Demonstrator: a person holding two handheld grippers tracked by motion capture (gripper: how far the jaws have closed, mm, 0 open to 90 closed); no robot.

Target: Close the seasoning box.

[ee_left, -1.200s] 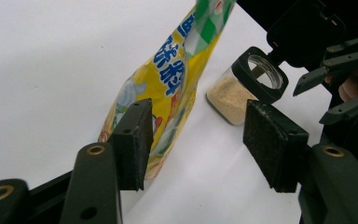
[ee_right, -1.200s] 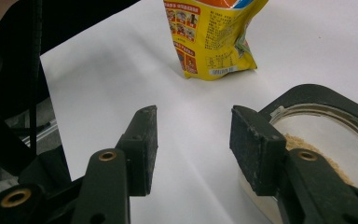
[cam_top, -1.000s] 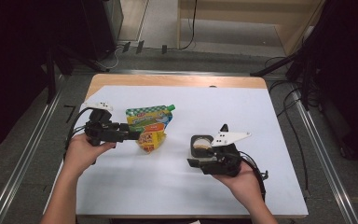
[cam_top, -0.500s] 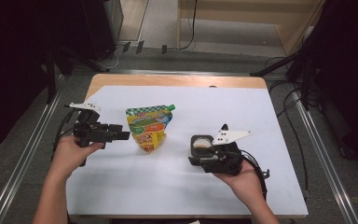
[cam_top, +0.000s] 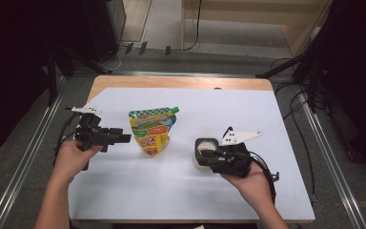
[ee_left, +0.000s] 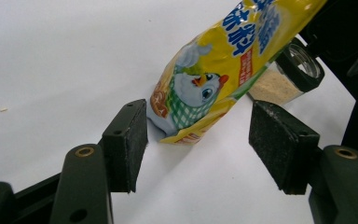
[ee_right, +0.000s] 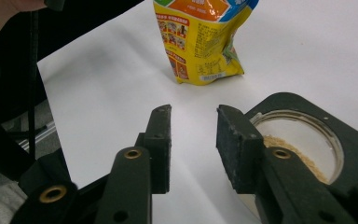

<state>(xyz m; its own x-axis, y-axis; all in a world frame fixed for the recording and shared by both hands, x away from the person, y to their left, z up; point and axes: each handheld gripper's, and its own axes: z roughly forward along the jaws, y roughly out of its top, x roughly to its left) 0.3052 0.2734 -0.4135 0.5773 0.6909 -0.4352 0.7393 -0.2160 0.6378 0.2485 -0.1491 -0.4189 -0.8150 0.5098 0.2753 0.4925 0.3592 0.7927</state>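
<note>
Item: yellow pouch (cam_top: 153, 131), a printed sachet with a green chequered band across its top and a spout at one top corner; a cartoon bird in a green check bib shows near its bottom in the left gripper view (ee_left: 200, 93), orange and white label panels in the right gripper view (ee_right: 200, 37). It lies flat near the middle of the bench (cam_top: 267, 109), slightly toward the left edge.

Item: jar (cam_top: 205, 151), clear, squarish black rim, tan granules inside; it stands right of the pouch, toward the near edge.

Left gripper (cam_top: 123, 139): held level just left of the pouch, fingers (ee_left: 127, 140) wide apart with nothing between them; the pouch's bottom corner lies just beyond the tips, untouched.

Right gripper (cam_top: 201, 153): at the jar; its fingers (ee_right: 235, 144) have just been closing and stand partly apart over bare surface, holding nothing, the jar just beside one finger.

Surface: white sheet over a wooden bench, a strip of wood showing along the far edge.

Room: grey floor, metal rails along both sides, dark stands and loose cables.
</note>
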